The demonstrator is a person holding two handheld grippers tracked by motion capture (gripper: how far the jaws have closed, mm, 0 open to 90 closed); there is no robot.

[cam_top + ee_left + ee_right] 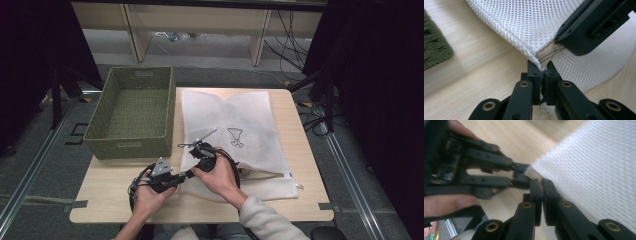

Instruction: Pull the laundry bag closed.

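bench (pixel 125 200): holds green basket (pixel 132 112), empty, at left | mesh laundry bag (pixel 240 120): flat at right, near corner lifted | left hand-held gripper (pixel 540 68): clamped on zipper end, keep it firm | right hand-held gripper (pixel 541 182): closed at zipper beside it, should pull slowly along the seam

In the high view the two hands cover the near-left corner of the white mesh laundry bag (pixel 240 125), so the grip there cannot be made out. A small dark drawing (pixel 235 137) on the bag is too small to read. In the right gripper view the bag (pixel 594 170) is blurred, and the picture's edges cut it off.
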